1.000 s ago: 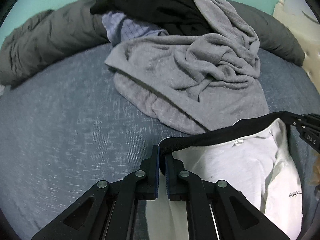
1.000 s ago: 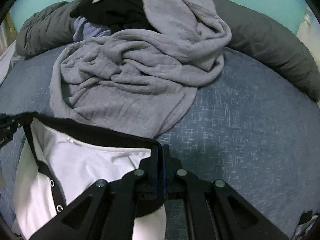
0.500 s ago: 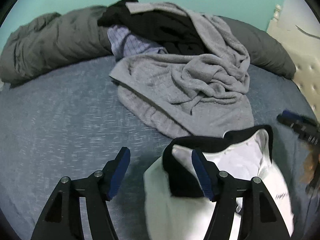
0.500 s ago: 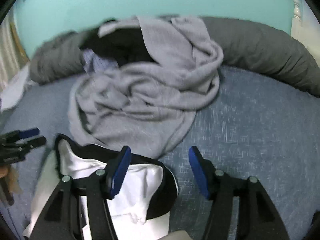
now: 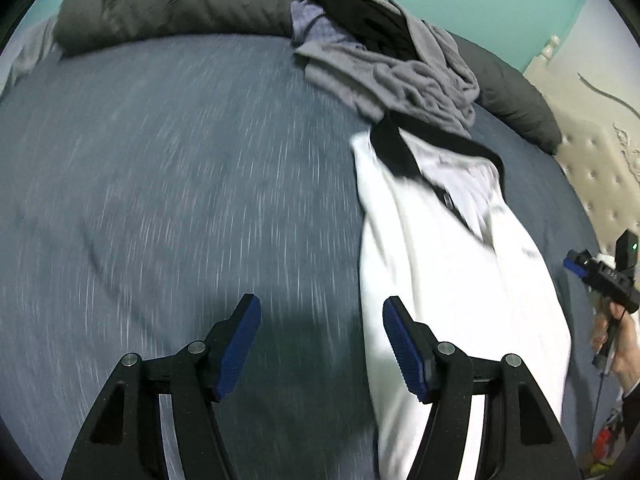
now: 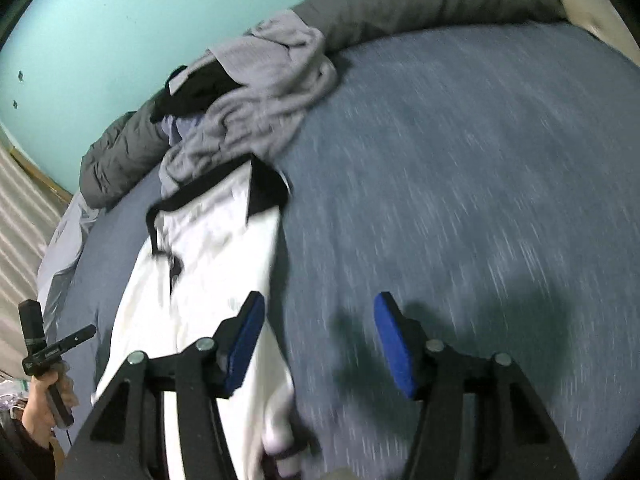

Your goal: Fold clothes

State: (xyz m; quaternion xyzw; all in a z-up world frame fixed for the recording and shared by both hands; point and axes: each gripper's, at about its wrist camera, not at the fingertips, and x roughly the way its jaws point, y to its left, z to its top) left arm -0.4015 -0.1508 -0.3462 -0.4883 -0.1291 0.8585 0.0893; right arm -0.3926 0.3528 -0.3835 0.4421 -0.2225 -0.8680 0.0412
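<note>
A white polo shirt (image 5: 452,264) with a black collar (image 5: 394,148) lies lengthwise on the blue bed, collar towards the far clothes pile. My left gripper (image 5: 320,344) is open above bare sheet, just left of the shirt's edge. In the right wrist view the same shirt (image 6: 208,276) lies at lower left, its black collar (image 6: 264,188) at the far end. My right gripper (image 6: 320,340) is open, its left finger over the shirt's right edge and nothing between the pads. The other gripper, held by a hand, shows at each view's edge (image 5: 604,276) (image 6: 44,352).
A heap of grey, black and lilac clothes (image 5: 380,52) lies at the back of the bed (image 5: 160,184). Dark grey bolsters (image 5: 168,4) (image 6: 420,4) run along the teal wall. A cream tufted headboard (image 5: 592,148) stands at the right.
Both grippers let go of the shirt's collar, opened wide and pulled back and apart. The shirt now lies flat on the bed.
</note>
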